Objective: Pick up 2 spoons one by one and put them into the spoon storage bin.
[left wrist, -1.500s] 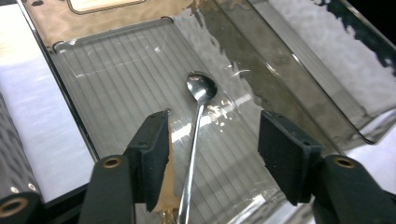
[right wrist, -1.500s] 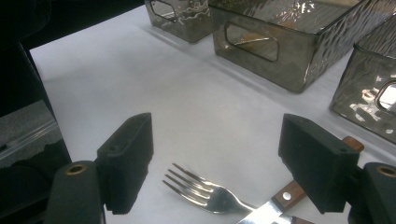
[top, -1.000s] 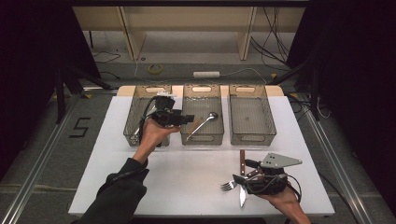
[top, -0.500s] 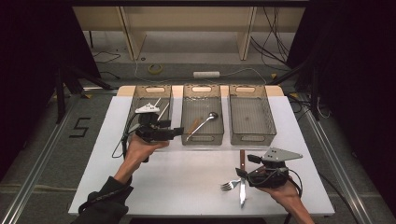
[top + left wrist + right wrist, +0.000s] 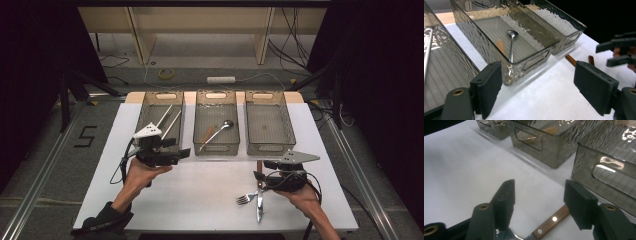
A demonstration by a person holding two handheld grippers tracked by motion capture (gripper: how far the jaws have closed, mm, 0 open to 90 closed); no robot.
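Jaws of the right gripper [image 5: 537, 202] stood apart and had just been closing, straddling the wooden handle of the knife [image 5: 259, 197], whose riveted grip lay on the table between the pads with a gap at each side. Nothing was pinched yet. In the high view the right gripper [image 5: 260, 176] sat low over the near right part of the white table [image 5: 200, 195], with the knife's blade pointing toward the person and a fork [image 5: 244, 199] lying just beside it, tines to the left.

Across the table, the left gripper [image 5: 537, 87] had its pads spread wide, its jaws having just been opening, and it held nothing; bare table showed between them. In the high view the left gripper [image 5: 184, 152] hovered near the front edge of the left tray [image 5: 144, 111], which held two long metal sticks [image 5: 167, 120]. Beyond it, the middle tray [image 5: 216, 148] held a spoon [image 5: 218, 131] and a small wood-toned piece, and the right tray [image 5: 267, 148] looked empty.

By my reading, the work was sorting cutlery into the trays, and the step in hand was the pickup of the knife. The next move called for the right jaws to finish closing squarely on the wooden handle, then a clean lift, without dragging the fork along. Which tray the knife belonged in could not be told; the empty right one seemed likeliest.
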